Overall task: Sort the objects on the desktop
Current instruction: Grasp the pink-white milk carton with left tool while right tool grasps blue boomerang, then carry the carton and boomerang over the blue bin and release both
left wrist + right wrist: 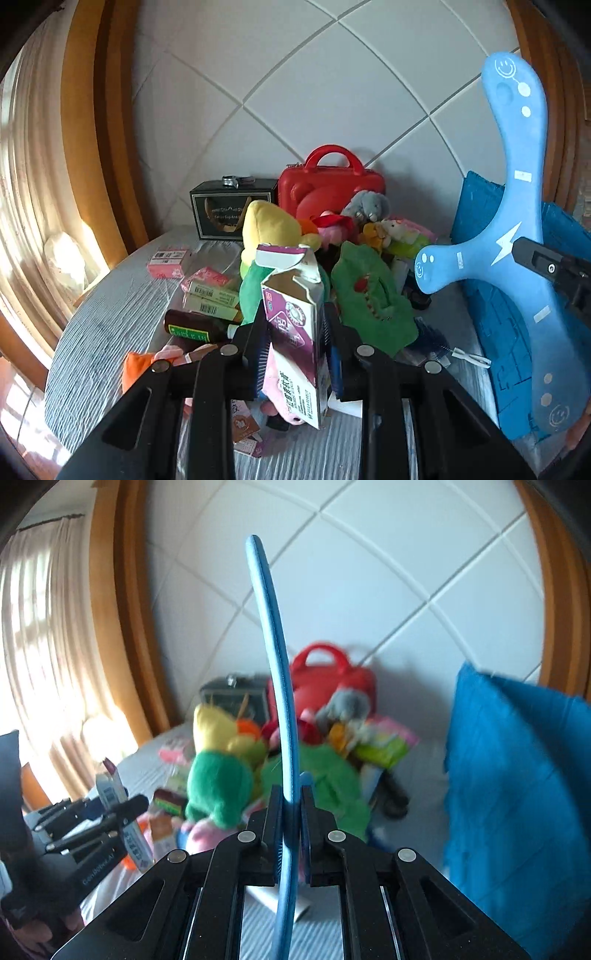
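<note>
Left wrist: boomerang stands beside blue bin edge.

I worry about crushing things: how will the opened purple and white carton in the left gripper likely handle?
The carton probably dents easily: its torn-open top looks like thin card and already sags. It seems light, likely empty, since the left gripper holds it upright by its sides alone. Its flat faces against the ribbed pads should resist slipping, though a hard squeeze could buckle it.
</note>
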Demonstrator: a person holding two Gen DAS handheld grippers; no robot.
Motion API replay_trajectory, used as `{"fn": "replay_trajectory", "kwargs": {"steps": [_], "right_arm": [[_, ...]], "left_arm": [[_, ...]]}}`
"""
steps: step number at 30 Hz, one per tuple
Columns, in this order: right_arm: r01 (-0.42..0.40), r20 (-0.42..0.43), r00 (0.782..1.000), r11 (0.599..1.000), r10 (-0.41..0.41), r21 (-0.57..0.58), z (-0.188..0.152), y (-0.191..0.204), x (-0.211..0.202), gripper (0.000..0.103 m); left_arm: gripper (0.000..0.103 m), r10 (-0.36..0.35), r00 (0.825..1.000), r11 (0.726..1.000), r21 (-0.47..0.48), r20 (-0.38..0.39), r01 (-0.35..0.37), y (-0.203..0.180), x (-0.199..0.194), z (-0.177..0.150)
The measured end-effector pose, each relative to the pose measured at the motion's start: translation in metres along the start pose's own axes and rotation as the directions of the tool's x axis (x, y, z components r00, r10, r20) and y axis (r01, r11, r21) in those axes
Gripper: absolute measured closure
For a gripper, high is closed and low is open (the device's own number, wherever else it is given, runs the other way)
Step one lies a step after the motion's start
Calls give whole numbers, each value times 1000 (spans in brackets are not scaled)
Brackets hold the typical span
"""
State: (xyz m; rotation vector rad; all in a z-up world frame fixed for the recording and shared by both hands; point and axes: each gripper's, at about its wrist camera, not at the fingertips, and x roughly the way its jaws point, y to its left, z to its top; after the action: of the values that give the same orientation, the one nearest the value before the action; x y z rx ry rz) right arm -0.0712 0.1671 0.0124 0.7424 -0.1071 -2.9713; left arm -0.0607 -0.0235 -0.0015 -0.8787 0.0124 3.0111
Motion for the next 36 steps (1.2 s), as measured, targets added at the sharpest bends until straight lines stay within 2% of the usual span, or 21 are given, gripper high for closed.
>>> {"fn": "replay_trajectory", "kwargs": {"steps": [8, 11, 15, 21, 24, 27, 30, 36], "right_arm": [[117, 129, 984, 993, -119, 26, 36, -48, -54, 94], [157, 159, 974, 987, -162, 45, 50, -73, -75, 94], [235, 207, 948, 970, -243, 61, 65, -113, -107, 94], [325, 233, 912, 941, -338, 93, 81, -177, -141, 94], [358, 222, 901, 928, -373, 105, 86, -213, -146, 94], [375, 193, 900, 919, -392, 117, 88, -249, -143, 94], [389, 164, 899, 913, -405, 123, 91, -285, -139, 94], [398, 101, 907, 910, -410, 118, 89, -328, -120, 94]], "left_arm": [[77, -112, 989, 991, 80, 93, 104, -71, -17, 40], [77, -177, 976, 980, 111, 124, 163, -109, -25, 56], [77, -259, 953, 959, 163, 159, 233, -168, -39, 77], [77, -353, 922, 922, 227, 162, 313, -261, -50, 98], [77, -378, 914, 908, 250, 144, 336, -305, -50, 104], [77, -388, 915, 899, 264, 107, 350, -352, -43, 107], [77, -393, 919, 888, 274, 37, 369, -384, -25, 107], [77, -312, 946, 892, 317, -87, 324, -433, 14, 108]]}}
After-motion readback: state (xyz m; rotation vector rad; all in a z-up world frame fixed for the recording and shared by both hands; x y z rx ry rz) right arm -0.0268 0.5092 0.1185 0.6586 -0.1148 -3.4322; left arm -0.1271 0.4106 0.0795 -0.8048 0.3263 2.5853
